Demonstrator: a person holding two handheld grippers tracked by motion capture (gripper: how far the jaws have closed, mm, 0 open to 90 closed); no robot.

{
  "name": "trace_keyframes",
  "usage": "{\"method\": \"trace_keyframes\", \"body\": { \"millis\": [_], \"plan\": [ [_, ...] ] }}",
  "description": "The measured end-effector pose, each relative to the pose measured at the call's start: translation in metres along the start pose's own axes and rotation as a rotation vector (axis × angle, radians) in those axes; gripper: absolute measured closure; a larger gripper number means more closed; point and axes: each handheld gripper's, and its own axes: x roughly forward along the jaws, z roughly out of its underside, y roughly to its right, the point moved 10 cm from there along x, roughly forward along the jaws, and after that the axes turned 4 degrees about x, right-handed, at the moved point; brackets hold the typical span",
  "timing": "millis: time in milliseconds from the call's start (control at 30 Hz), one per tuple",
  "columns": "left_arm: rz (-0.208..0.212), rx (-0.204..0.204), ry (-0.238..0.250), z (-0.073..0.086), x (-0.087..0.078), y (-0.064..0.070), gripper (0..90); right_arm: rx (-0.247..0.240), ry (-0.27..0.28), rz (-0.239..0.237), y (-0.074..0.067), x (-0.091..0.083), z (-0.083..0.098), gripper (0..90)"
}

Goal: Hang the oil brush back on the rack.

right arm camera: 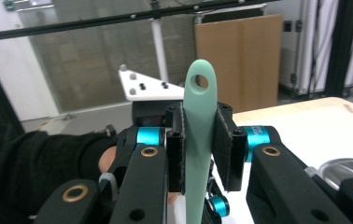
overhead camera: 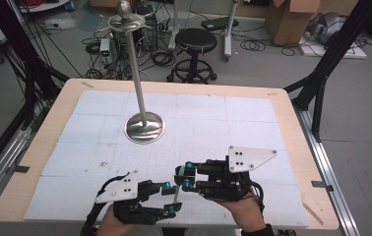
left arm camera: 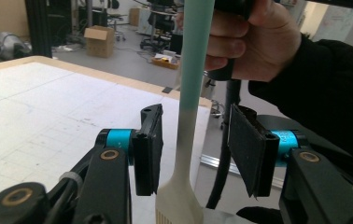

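Right tongs [right arm camera: 199, 154] clenched on mint-green brush handle [right arm camera: 199, 121], pads pressed flat on both sides. Left tongs [left arm camera: 193, 149] released; pale brush neck [left arm camera: 184, 154] seen between pads, untouched. Brush [overhead camera: 176, 192] held above counter [overhead camera: 292, 118] near 6 o'clock edge. Steel stand [overhead camera: 144, 127] located at 11 o'clock, well apart.

Metal stand [overhead camera: 143, 125], stool [overhead camera: 194, 46], cardboard box [overhead camera: 290, 19]

Even, soft indoor light from above; table [overhead camera: 292, 128] bright, white mat slightly washed out. Faint shadows under grippers near table's front edge. Glare on metal stand base [overhead camera: 145, 128]. High view grainy, edges bowed. Gripper views: near jaws sharp, background soft; window backlight behind right gripper view.
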Motion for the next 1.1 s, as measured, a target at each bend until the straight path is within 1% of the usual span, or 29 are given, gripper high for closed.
{"method": "trace_keyframes", "body": {
  "millis": [167,233,400,500,533,600,667,867,1033,1100],
  "plan": [
    [0.052,0.001,0.003,0.000,-0.001,0.005,56.7,-0.006,0.000,-0.066,-0.004,0.001,0.002,76.3],
    [0.074,0.005,0.005,-0.001,-0.002,0.008,57.8,-0.008,0.004,-0.101,-0.007,0.001,0.001,76.2],
    [0.102,0.009,-0.006,0.001,-0.002,0.010,60.4,-0.021,0.017,-0.168,-0.012,-0.001,0.001,76.2],
    [0.121,0.004,0.000,0.001,-0.001,0.013,66.2,-0.019,0.012,-0.197,-0.014,-0.001,0.003,76.2],
    [0.123,0.005,-0.003,0.001,-0.001,0.013,66.6,-0.022,0.009,-0.204,-0.015,0.000,0.003,76.2],
    [0.131,0.007,-0.006,0.002,-0.001,0.014,67.1,-0.026,0.010,-0.215,-0.016,0.000,0.004,76.2],
    [0.139,0.008,-0.007,0.003,-0.002,0.015,70.7,-0.024,0.006,-0.225,-0.016,0.000,0.005,76.2],
    [0.141,0.023,-0.001,0.003,-0.003,0.016,79.5,-0.024,0.009,-0.243,-0.018,0.002,0.006,76.2],
    [0.139,0.036,-0.009,0.004,-0.003,0.017,80.9,-0.021,0.006,-0.246,-0.018,0.002,0.007,76.2],
    [0.128,0.038,-0.010,0.005,-0.003,0.016,81.1,-0.020,0.006,-0.239,-0.018,0.003,0.008,76.0]
  ]
}}
